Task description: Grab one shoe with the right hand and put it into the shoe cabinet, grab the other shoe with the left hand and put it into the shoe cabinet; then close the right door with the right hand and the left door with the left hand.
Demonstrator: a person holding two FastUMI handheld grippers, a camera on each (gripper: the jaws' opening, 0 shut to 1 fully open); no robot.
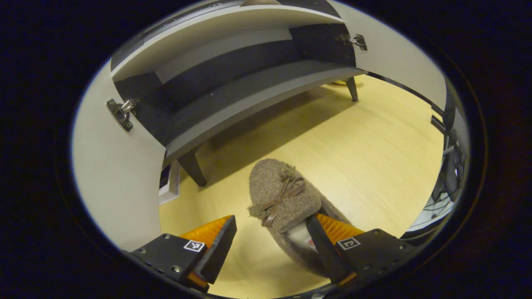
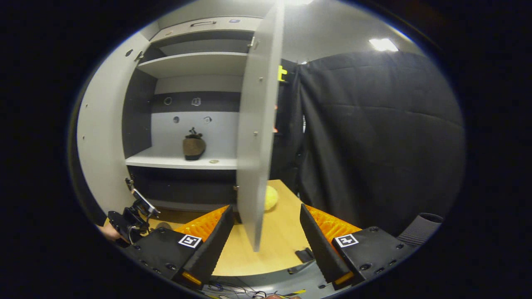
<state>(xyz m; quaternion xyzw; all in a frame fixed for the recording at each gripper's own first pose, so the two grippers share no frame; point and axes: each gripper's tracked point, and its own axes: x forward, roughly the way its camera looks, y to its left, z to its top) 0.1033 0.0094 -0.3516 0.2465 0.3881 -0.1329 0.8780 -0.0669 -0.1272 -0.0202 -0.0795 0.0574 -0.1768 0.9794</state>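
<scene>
A brown fuzzy shoe point(image 1: 274, 191) with a ribbon bow lies on the wooden floor in the left gripper view, toe toward the shoe cabinet point(image 1: 249, 95). My left gripper point(image 1: 271, 222) is open around its heel end: one finger sits in the shoe's opening, the other stands apart beside it. In the right gripper view the other shoe point(image 2: 194, 148) rests on the cabinet's middle shelf point(image 2: 166, 161). My right gripper point(image 2: 266, 211) is open and holds nothing, back from the cabinet and facing the edge of the open right door point(image 2: 255, 145). The left gripper point(image 2: 133, 218), with a hand behind it, appears low at the cabinet's foot.
Both cabinet doors stand open, the left door point(image 1: 116, 174) close beside my left gripper. The cabinet stands on dark legs point(image 1: 193, 168). A yellow round object point(image 2: 271, 198) lies on the floor behind the right door. Black cloth point(image 2: 374, 137) closes the right side.
</scene>
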